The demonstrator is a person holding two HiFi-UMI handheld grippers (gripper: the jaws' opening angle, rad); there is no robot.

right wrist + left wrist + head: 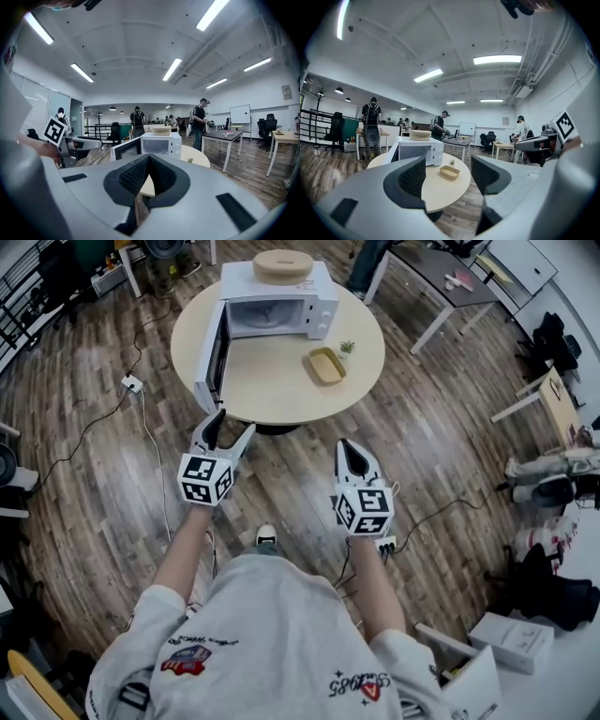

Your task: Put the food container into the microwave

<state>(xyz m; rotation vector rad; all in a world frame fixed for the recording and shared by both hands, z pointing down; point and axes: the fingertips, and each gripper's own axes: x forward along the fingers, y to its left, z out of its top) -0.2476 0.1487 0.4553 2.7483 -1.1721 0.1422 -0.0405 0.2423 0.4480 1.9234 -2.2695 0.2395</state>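
Observation:
A tan food container [326, 366] lies on the round table [281, 390], to the right of the white microwave [278, 302], whose door [213, 357] hangs open to the left. The container [449, 173] and the microwave [419, 151] also show in the left gripper view. My left gripper [230, 427] is open and empty, held just short of the table's near edge. My right gripper [348, 452] is shut on nothing, over the floor further from the table. The microwave [157, 143] shows beyond its jaws.
A round wooden lidded box [282, 264] sits on top of the microwave, and a small plant [346, 348] stands beside the container. A white power strip [132, 383] with cables lies on the wooden floor at left. Desks [450, 282] stand at the back right. People stand in the distance.

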